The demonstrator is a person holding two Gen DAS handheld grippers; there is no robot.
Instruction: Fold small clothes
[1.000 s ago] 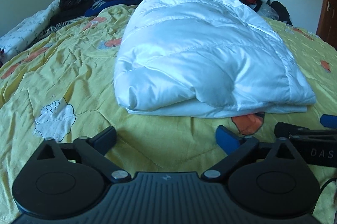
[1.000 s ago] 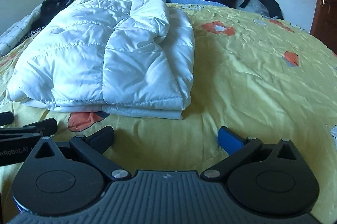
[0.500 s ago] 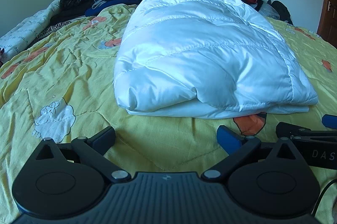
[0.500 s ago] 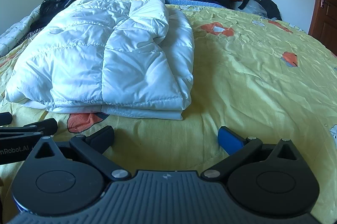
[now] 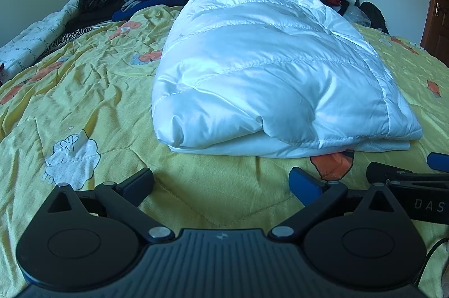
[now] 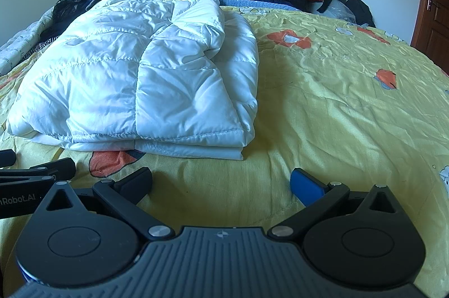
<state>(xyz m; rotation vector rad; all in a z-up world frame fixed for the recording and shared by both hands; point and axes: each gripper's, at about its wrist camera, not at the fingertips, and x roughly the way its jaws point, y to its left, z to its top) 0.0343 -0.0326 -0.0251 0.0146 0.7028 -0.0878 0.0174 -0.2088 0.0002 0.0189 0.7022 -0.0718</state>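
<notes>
Both my grippers, left (image 5: 221,181) and right (image 6: 221,181), spread wide, holding nothing. Folded white puffer jacket (image 5: 269,79) lies ahead on yellow bedspread (image 6: 336,101), clear of both

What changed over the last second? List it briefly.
Almost nothing. The left tool and right tool drifted very slightly; neither took hold of or let go of anything. Both stayed open and empty, short of the folded white jacket, which lies unmoved on the yellow bedspread.
</notes>
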